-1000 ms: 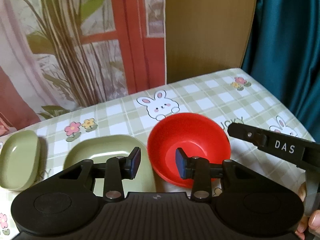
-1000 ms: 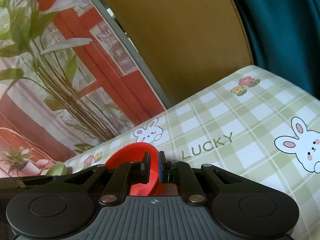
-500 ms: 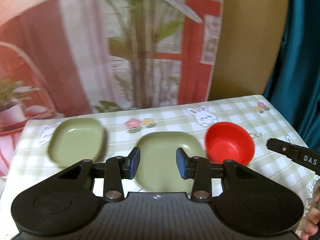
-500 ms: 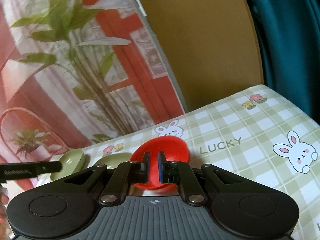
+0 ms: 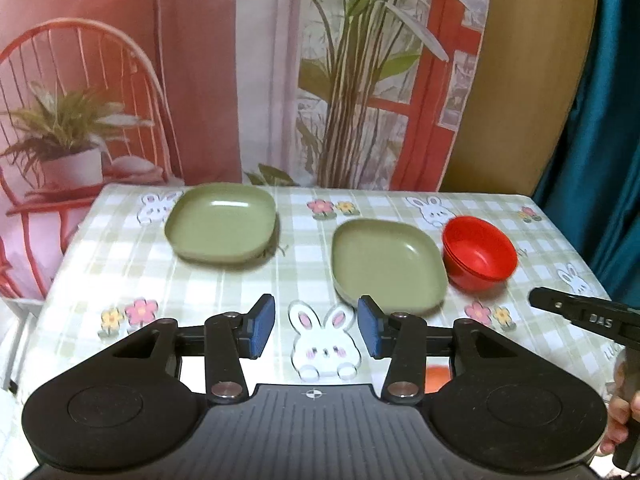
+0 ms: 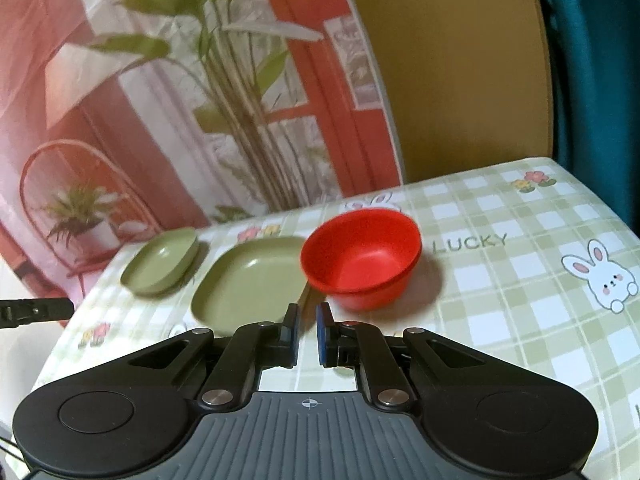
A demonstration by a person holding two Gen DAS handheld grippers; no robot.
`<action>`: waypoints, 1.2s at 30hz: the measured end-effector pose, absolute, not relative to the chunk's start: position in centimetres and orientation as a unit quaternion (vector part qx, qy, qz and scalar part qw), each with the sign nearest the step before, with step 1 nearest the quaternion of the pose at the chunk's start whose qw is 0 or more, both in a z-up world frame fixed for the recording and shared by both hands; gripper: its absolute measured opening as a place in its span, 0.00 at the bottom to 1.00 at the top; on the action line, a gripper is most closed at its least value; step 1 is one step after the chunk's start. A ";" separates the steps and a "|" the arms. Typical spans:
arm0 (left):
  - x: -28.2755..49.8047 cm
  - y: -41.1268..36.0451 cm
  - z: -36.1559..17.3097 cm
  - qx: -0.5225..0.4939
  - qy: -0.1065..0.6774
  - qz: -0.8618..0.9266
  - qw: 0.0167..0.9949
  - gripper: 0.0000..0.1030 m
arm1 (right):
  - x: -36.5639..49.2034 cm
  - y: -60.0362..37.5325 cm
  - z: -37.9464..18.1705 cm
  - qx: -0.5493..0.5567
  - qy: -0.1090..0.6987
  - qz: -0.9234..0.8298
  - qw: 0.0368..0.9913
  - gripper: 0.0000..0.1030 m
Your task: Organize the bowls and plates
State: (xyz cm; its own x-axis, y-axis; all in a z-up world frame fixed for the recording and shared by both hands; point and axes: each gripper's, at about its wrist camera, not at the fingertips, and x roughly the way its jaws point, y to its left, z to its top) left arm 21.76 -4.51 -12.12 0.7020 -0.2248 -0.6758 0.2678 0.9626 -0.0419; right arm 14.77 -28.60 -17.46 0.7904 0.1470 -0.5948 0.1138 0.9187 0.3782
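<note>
A red bowl (image 5: 479,253) stands on the checked tablecloth at the right; in the left wrist view it looks like stacked bowls. It also shows in the right wrist view (image 6: 362,254). A green square plate (image 5: 386,264) lies just left of it, also in the right wrist view (image 6: 250,286). A second green plate (image 5: 221,226) lies farther left, and shows in the right wrist view (image 6: 160,266). My left gripper (image 5: 316,330) is open and empty, held back over the table's front. My right gripper (image 6: 307,330) is empty, its jaws a narrow gap apart, short of the bowl.
The table (image 5: 224,292) has a green checked cloth with rabbits and flowers. A printed backdrop with a plant and red chair hangs behind. A teal curtain (image 5: 600,120) hangs at the right. The right gripper's body (image 5: 588,320) shows at the left view's right edge.
Both grippers have pulled back and up from the dishes. The right gripper has let go of the red bowl's rim, and the bowl stands on the table.
</note>
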 end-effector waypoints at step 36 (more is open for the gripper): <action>16.1 -6.6 -22.3 0.003 0.453 -0.148 0.879 0.47 | 11.4 -25.2 -22.6 0.176 0.416 0.036 0.891 0.15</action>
